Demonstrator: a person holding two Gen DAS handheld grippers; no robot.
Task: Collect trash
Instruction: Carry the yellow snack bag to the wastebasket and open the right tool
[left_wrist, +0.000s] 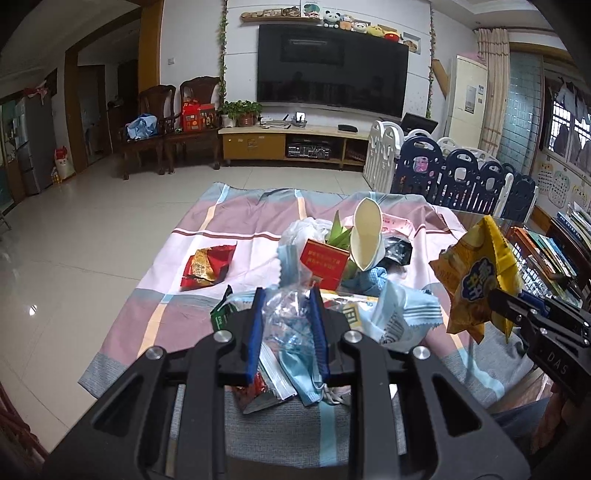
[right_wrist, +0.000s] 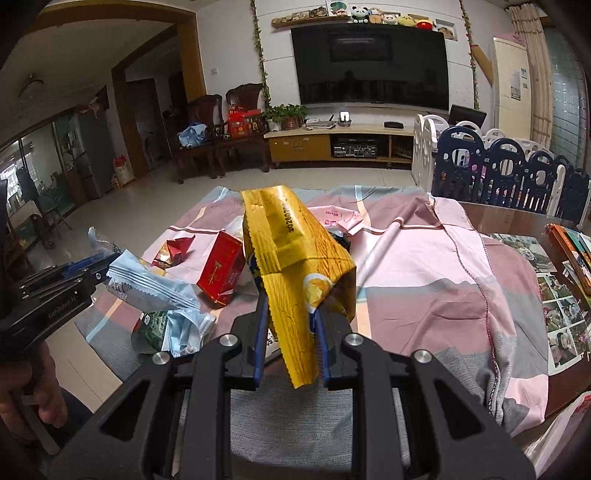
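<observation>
My right claw (right_wrist: 290, 325) pinches a yellow chip bag (right_wrist: 295, 266), fingers part-closed against its crumpled sides, holding it up mid-frame above the checked cloth (right_wrist: 424, 295). My left claw (left_wrist: 286, 325) clamps a clear plastic bag (left_wrist: 284, 314), lower centre, over the trash pile (left_wrist: 332, 258) on the cloth.

The left gripper (left_wrist: 286, 325) has its fingers (left_wrist: 256, 332) pressed on a clear plastic bag (left_wrist: 284, 314); the right gripper (right_wrist: 291, 332) pinches a yellow chip bag (right_wrist: 295, 258) aloft.
</observation>
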